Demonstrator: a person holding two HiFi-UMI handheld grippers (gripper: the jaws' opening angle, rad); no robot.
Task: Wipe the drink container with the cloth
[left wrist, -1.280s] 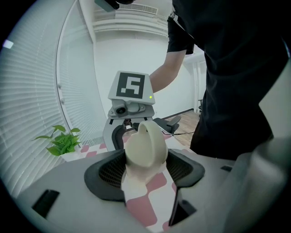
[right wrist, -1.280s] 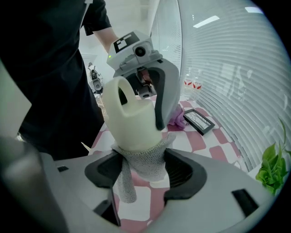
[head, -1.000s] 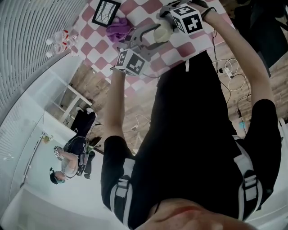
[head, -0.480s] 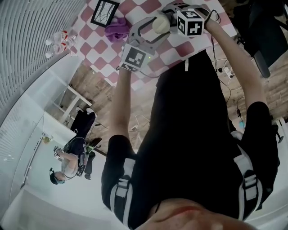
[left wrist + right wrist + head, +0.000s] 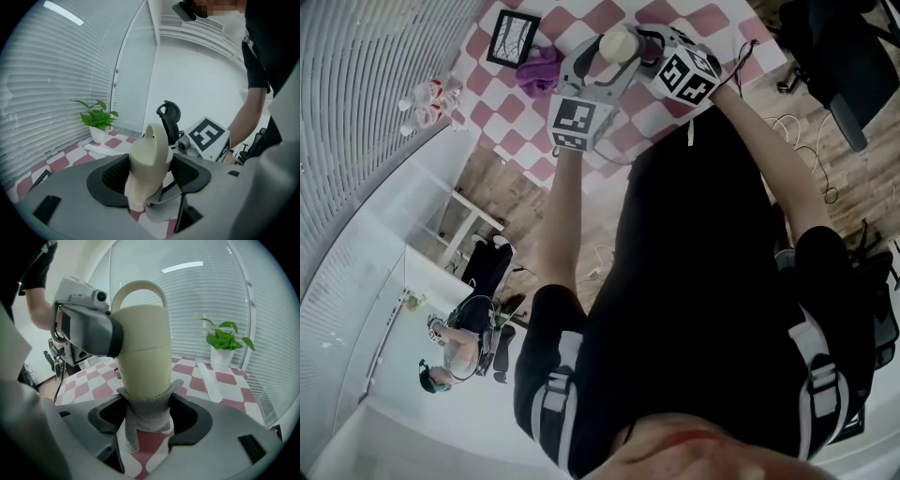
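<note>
A cream drink container with a loop handle is held up over the pink-and-white checkered table. My left gripper is shut on its upper body; in the left gripper view the container fills the space between the jaws of the left gripper. My right gripper is shut on a grey knitted cloth. The cloth wraps the lower part of the container, right at the right gripper. A bit of cloth also shows below the container.
A purple cloth and a black picture frame lie on the table's far left. A potted plant stands by the blinds. Water bottles sit beyond the table. Another person is on the floor at the lower left.
Both grippers have carried the container farther out over the table, upward in the head view. The right marker cube has turned. Both grips are unchanged.
</note>
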